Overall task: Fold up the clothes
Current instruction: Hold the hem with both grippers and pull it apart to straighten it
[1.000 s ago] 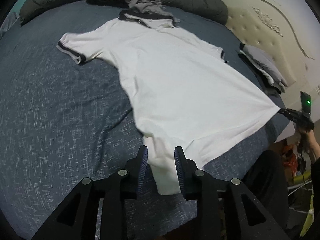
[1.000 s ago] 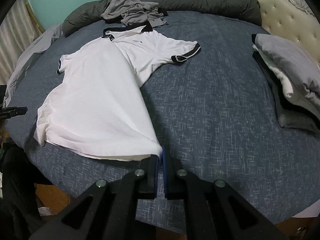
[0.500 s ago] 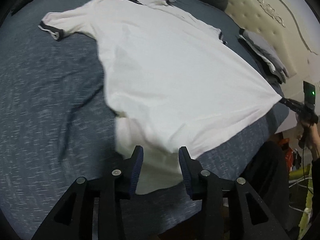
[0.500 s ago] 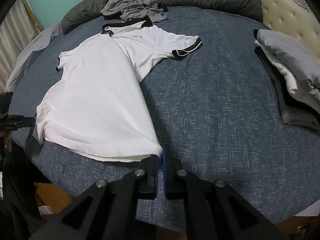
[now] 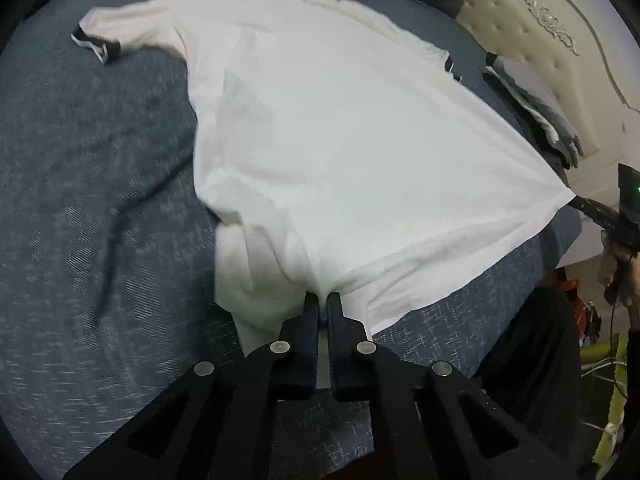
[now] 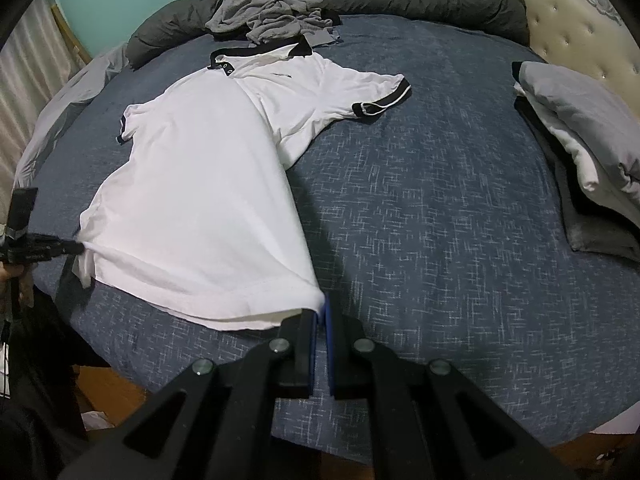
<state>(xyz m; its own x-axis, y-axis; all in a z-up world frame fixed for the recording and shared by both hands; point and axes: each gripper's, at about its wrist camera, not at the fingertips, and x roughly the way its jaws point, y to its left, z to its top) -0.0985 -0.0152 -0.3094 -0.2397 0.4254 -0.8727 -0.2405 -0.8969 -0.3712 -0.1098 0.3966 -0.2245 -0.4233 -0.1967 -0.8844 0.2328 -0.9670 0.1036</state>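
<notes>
Only the right wrist view shows the grey clothes (image 6: 276, 16) heaped by the dark bolster (image 6: 420, 4) and the pillows (image 6: 580, 128); the left wrist view crops them. The white shirt (image 6: 200, 184) lies spread on the blue bed (image 6: 440, 220). The left gripper (image 5: 322, 300) is clenched on its hem's left corner; the right gripper (image 6: 321, 310) pinches the right corner, the hem stretched between them.
</notes>
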